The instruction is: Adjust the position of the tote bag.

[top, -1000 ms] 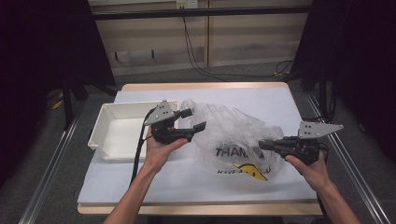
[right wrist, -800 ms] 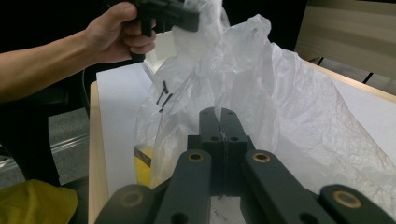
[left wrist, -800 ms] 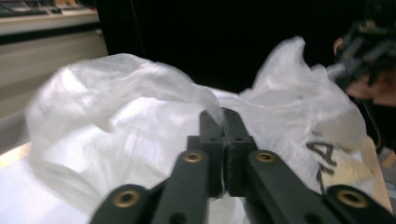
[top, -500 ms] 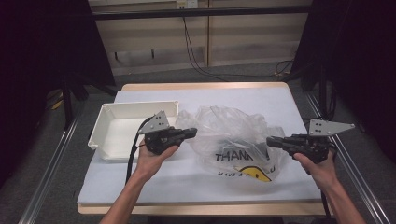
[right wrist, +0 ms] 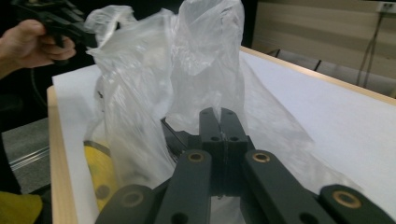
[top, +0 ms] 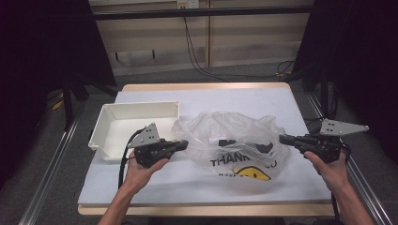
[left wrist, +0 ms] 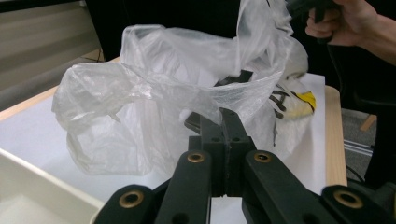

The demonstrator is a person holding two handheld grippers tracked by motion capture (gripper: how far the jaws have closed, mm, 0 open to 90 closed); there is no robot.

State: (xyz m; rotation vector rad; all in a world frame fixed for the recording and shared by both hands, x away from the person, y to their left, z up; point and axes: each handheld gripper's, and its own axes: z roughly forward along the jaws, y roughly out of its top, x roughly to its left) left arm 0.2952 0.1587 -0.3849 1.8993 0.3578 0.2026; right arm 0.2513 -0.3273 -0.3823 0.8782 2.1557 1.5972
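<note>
Plastic bag (top: 237, 145) lies mid-table beside tray (top: 136, 124), pinched at opposite edges by left gripper (top: 180, 144) & right gripper (top: 284, 139), jaws clamped on film. Risk: thin film could be torn or slipped if pulled apart too hard.

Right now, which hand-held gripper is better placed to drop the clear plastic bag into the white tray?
Left hand-held gripper: shut on the clear plastic bag edge, right beside the white rectangular tray.

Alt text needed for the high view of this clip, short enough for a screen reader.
A crumpled clear plastic bag with black lettering and a yellow face lies on a white table between two hand-held black grippers, the left gripper and right gripper each at one edge. An empty white rectangular tray sits beside the left gripper.
</note>
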